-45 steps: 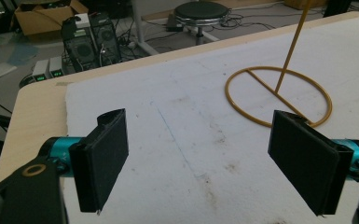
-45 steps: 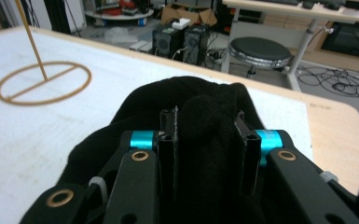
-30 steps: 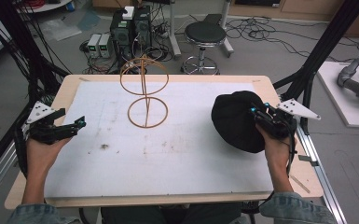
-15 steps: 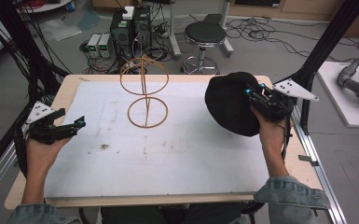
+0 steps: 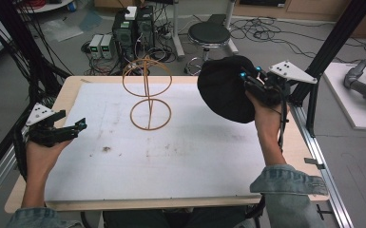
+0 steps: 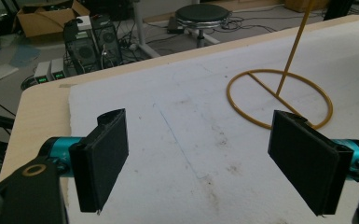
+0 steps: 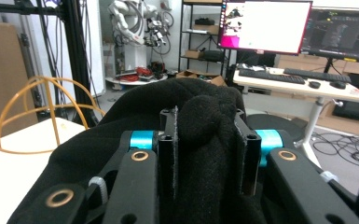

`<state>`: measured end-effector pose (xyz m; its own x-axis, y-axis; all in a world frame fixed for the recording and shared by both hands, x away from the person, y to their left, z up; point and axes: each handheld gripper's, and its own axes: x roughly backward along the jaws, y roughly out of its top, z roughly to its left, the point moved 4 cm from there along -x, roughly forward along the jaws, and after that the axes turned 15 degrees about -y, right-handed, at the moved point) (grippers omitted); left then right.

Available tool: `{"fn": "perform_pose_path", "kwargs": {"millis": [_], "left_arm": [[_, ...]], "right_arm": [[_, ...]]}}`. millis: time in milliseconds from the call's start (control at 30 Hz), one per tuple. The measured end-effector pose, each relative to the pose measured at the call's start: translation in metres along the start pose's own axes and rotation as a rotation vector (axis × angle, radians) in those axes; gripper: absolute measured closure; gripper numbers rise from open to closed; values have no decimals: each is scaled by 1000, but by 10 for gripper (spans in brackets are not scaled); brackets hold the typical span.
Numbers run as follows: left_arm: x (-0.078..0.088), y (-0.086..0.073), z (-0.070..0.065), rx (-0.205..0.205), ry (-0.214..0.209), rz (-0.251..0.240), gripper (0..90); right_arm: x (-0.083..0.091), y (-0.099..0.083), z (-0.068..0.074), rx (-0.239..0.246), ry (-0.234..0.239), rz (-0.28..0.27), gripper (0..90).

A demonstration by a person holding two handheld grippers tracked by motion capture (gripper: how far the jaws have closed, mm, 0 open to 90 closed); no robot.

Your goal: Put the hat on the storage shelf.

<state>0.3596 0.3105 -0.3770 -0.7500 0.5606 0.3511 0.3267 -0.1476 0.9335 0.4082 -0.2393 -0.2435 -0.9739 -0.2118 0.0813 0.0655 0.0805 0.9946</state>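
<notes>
A black knitted hat hangs in the air above the table's far right, pinched by my right gripper, which is shut on a fold of it. A yellow wire hat stand with a round base and a domed top rises at the far middle of the white mat; its base ring lies ahead of my left gripper. My left gripper hovers over the mat's left edge, open, with nothing between its pads.
The white mat covers most of the wooden table. Black frame posts stand at the right and left. A stool and computer boxes sit on the floor beyond the far edge.
My right gripper has lifted the black hat off the table and carried it up and toward the far side. The left gripper has stayed where it was.
</notes>
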Motion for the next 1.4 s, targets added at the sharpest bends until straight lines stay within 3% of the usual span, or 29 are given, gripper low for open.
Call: {"fn": "perform_pose_path", "kwargs": {"millis": [367, 800, 1400], "left_arm": [[1, 0, 1, 2, 2, -2, 204], [1, 0, 2, 5, 2, -7, 204], [3, 0, 4, 11, 2, -16, 204]], "right_arm": [[-21, 32, 26, -6, 40, -50, 696], [-43, 50, 53, -60, 89, -68, 697], [-67, 66, 92, -85, 147, -90, 696]]}}
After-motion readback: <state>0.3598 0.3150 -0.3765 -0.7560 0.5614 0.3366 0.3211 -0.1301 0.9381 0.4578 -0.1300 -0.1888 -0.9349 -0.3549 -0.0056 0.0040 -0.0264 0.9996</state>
